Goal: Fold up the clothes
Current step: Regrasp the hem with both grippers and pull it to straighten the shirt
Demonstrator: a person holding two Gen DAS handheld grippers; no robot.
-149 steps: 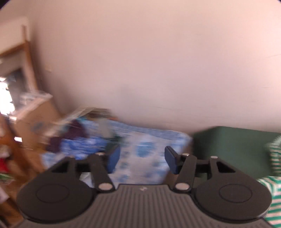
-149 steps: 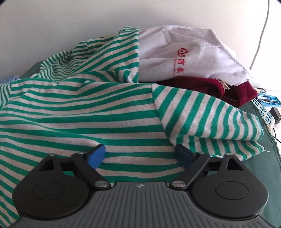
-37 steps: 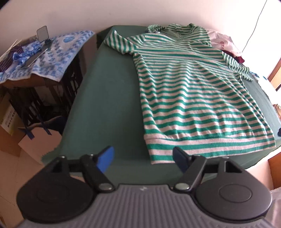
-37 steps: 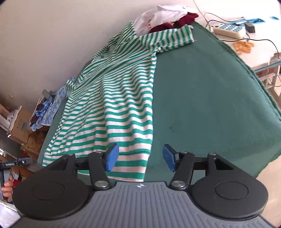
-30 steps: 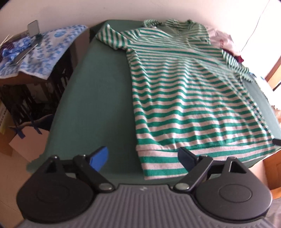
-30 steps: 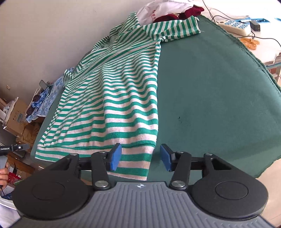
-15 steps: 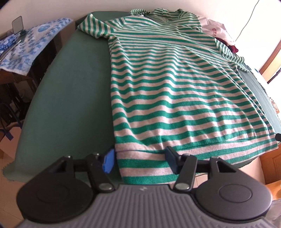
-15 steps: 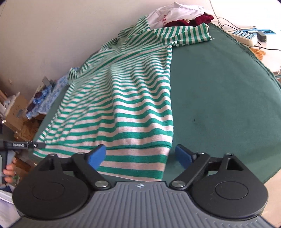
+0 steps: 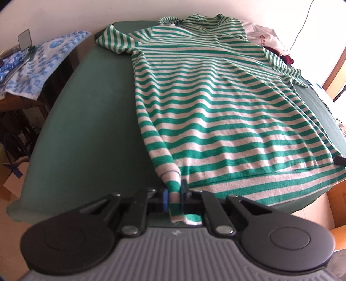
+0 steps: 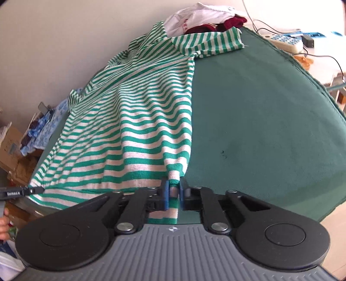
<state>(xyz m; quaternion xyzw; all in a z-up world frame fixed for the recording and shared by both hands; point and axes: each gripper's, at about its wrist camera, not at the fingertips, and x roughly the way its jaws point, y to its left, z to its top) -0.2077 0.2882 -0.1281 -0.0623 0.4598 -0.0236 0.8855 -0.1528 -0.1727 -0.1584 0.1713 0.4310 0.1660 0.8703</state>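
Grippers are pinching the striped shirt (image 9: 216,103) at its near hem corners: left gripper (image 9: 174,195) on the left corner, right gripper (image 10: 173,194) closing on the right. Shirt is lying flat (collar far) on the green table (image 10: 270,118).

Probably a lived-in home room, green-covered counter (image 9: 90,121) against a plain wall, heaped clothes (image 10: 201,19), cardboard boxes (image 10: 9,149), power strip (image 10: 285,42) with trailing cables.

Red print marks the white garment (image 10: 194,16) at twelve o'clock, too small to read; white lettering on a black bar (image 10: 13,192) at nine o'clock stays illegible.
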